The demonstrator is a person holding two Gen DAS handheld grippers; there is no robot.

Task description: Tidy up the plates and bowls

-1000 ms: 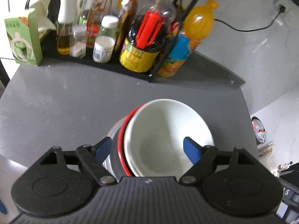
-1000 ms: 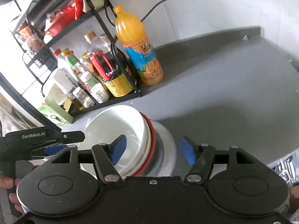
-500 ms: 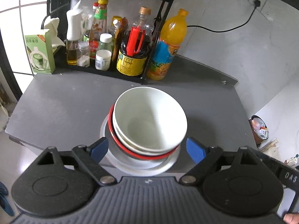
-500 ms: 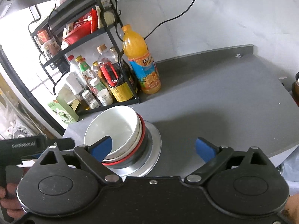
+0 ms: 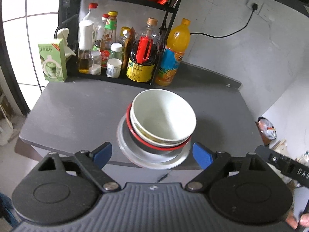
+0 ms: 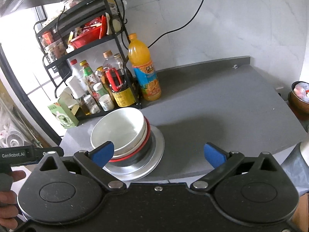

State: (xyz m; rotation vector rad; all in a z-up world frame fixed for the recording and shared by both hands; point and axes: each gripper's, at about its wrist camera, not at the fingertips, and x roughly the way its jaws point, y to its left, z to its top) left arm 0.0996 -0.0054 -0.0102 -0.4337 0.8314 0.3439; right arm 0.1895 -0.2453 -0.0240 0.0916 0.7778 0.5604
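Both grippers hang open and empty just near of the bowl stack (image 5: 163, 123) on its plate (image 5: 135, 154), left gripper (image 5: 152, 152) dead centre on it and probably closer, right gripper (image 6: 158, 152) sitting off to its right.

The nested bowls (image 5: 164, 116) sit on a plate (image 5: 125, 148) at the countertop's (image 5: 77, 112) six o'clock edge, the condiment rack (image 5: 115, 38) at eleven o'clock.
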